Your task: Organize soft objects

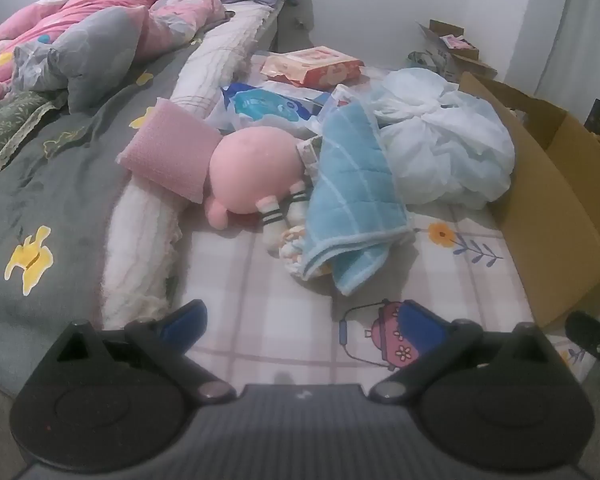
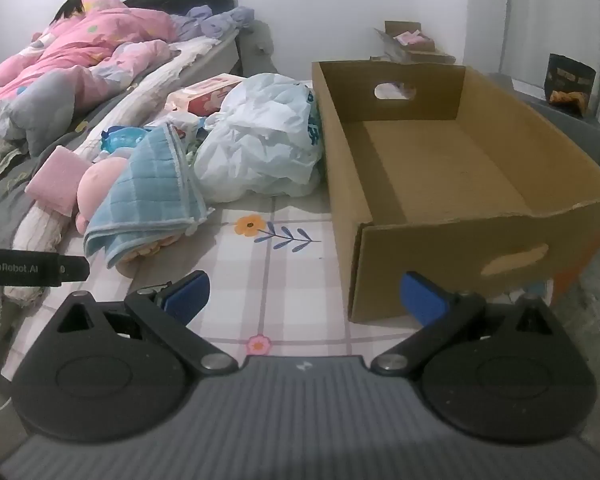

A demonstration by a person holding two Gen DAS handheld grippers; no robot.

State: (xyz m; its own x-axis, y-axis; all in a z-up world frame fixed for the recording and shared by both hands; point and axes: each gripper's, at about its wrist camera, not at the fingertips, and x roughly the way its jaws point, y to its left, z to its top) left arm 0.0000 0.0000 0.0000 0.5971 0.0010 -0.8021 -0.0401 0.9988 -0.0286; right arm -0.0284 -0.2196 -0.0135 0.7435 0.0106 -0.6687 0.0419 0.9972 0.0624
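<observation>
While both hand-held grippers hover over the checked pink-and-white sheet with printed flowers (image 1: pixel 260 280), each has its blue-padded jaws spread wide with nothing between them. The left gripper (image 1: pixel 302 322) points down at bare sheet just short of the pile of soft things, and the right gripper (image 2: pixel 304 294) points at the sheet beside the near corner of the open brown cardboard box with hand-hole cut-outs (image 2: pixel 420 240), whose inside shows only bare cardboard.

The pile lies to the left of that box. A folded light-blue quilted towel with paler stripes (image 1: pixel 352 200) is draped over a small heap, its lower edge resting on the sheet. Touching its left side is a round pink plush toy (image 1: pixel 256 168), with a pair of small white socks banded in black (image 1: pixel 284 210) lying against the toy's lower side and partly under the towel. A square pink knitted cushion (image 1: pixel 168 156) leans on the toy's left, resting on a long white ruffled bolster (image 1: pixel 140 240) that runs along the edge of a grey blanket with yellow shapes (image 1: pixel 48 200). Behind the towel sits a crumpled white plastic bag (image 1: pixel 440 144), which touches the box's long wall. Further back lie blue-and-white packets (image 1: pixel 268 104) and a flat pink packet (image 1: pixel 312 66). A person under a pink patterned quilt (image 2: pixel 80 44) lies at the far left.
</observation>
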